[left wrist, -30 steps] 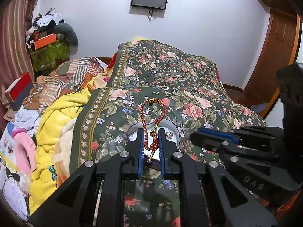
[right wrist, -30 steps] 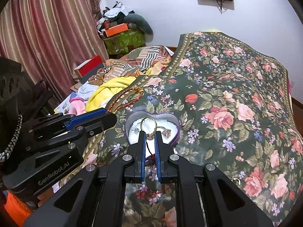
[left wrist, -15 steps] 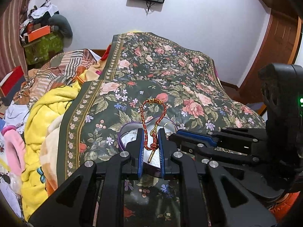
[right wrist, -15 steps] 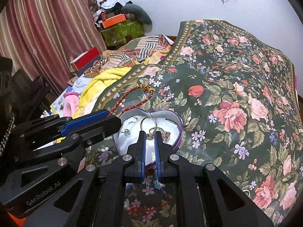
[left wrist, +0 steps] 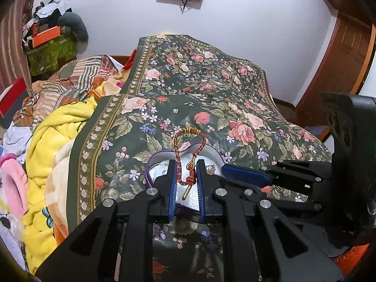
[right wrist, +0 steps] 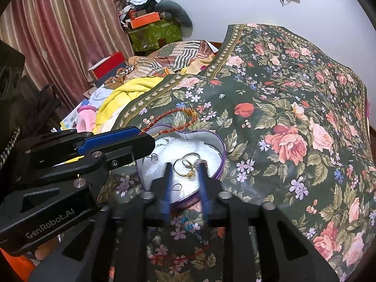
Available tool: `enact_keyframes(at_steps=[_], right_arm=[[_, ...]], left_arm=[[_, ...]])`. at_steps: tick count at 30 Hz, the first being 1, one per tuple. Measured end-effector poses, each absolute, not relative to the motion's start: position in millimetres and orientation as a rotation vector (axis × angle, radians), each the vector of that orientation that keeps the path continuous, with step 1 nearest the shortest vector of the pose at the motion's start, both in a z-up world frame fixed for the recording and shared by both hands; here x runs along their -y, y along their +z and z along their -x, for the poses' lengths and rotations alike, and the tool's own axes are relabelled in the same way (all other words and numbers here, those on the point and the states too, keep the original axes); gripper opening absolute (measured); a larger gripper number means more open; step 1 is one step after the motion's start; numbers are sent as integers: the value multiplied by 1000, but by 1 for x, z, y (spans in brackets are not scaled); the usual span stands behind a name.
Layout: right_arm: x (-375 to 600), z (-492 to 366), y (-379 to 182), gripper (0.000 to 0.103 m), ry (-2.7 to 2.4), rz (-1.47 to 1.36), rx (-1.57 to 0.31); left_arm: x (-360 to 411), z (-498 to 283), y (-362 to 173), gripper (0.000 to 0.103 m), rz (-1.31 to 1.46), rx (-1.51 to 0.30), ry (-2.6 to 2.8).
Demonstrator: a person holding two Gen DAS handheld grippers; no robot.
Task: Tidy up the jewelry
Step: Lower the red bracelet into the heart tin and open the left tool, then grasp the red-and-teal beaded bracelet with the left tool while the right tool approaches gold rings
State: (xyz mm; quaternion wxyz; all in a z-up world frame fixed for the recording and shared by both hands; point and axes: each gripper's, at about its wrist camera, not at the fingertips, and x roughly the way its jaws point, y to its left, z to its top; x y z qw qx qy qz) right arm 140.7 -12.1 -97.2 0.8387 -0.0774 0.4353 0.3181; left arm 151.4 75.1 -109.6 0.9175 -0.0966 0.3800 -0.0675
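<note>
Your left gripper [left wrist: 186, 183] pinches the red braided cord bracelet with gold clasp [left wrist: 188, 155] just above the purple heart-shaped tin [right wrist: 221, 162], which sits on the floral bedspread [right wrist: 293, 117] near the bed's front edge. Your right gripper [right wrist: 184, 183] hovers spread over the gold ring [right wrist: 182, 167] lying inside. Lower the bracelet onto bare white lining before releasing, so its loop stays inside the rim.
</note>
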Motion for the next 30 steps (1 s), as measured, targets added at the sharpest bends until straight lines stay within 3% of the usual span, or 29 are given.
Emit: enact_keyframes(at_steps=[2, 7, 12, 19, 30], right_arm=[[15, -138, -95, 37, 659, 169, -903], [25, -134, -86, 37, 641, 165, -885], [43, -128, -69, 37, 606, 143, -852], [69, -117, -46, 37, 555, 116, -802], [114, -94, -30, 37, 471, 101, -775]], left_arm=[[-74, -151, -108, 16, 193, -781, -136], [-72, -147, -102, 18, 176, -781, -125], [-71, -137, -89, 28, 160, -758, -107], [-60, -117, -69, 30, 110, -724, -96], [-37, -89, -61, 44, 68, -727, -105]])
